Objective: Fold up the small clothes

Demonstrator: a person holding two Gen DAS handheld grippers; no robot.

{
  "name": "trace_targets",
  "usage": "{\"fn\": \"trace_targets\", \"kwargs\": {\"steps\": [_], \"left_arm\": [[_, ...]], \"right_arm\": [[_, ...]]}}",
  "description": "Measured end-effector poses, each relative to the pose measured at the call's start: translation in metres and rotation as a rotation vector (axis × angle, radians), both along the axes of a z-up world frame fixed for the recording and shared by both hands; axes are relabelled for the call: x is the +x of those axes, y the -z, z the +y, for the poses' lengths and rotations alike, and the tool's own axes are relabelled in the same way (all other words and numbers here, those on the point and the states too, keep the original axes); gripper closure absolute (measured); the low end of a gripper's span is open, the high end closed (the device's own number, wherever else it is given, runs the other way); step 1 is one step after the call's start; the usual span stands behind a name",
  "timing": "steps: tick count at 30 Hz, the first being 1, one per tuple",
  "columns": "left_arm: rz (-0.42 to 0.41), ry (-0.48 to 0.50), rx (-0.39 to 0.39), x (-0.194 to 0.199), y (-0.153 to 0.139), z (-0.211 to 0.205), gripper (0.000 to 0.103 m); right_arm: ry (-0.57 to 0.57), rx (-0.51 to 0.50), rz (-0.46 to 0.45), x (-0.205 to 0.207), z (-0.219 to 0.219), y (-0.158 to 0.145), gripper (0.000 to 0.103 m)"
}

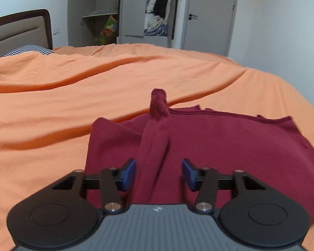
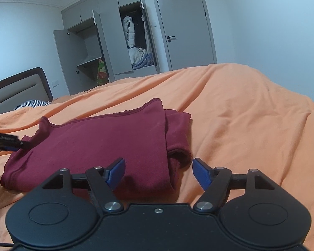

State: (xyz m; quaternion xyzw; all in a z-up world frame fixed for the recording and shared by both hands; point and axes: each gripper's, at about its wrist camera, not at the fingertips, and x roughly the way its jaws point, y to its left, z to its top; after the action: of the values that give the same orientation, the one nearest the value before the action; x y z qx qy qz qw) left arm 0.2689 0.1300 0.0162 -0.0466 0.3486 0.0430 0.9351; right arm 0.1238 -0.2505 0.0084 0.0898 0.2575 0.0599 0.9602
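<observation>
Left gripper [image 1: 158,172] fingers stand wide apart, gripping nothing, straddling a raised fold of the maroon garment [image 1: 209,146]. Right gripper [image 2: 159,173] is likewise spread and empty at the garment's near edge; the garment lies partly folded on the orange bedsheet [image 2: 240,115]

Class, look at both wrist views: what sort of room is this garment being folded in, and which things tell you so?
Most likely a home bedroom. A bed with an orange cover and padded headboard fills the views, and behind it stands an open wardrobe holding hung jackets and piled bedding.
</observation>
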Motion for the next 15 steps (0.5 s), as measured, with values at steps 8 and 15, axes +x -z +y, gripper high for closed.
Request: {"fn": "trace_targets", "kwargs": {"steps": [8,15], "left_arm": [[-0.032,-0.111,-0.106,0.021,0.002,0.027,0.099],[0.013,-0.146,-0.130,0.024,0.022,0.037,0.097]], "right_arm": [[0.034,0.014,0.036,-0.008,-0.006,0.011,0.024],[0.044,0.010,0.049,-0.006,-0.006,0.017,0.019]]}}
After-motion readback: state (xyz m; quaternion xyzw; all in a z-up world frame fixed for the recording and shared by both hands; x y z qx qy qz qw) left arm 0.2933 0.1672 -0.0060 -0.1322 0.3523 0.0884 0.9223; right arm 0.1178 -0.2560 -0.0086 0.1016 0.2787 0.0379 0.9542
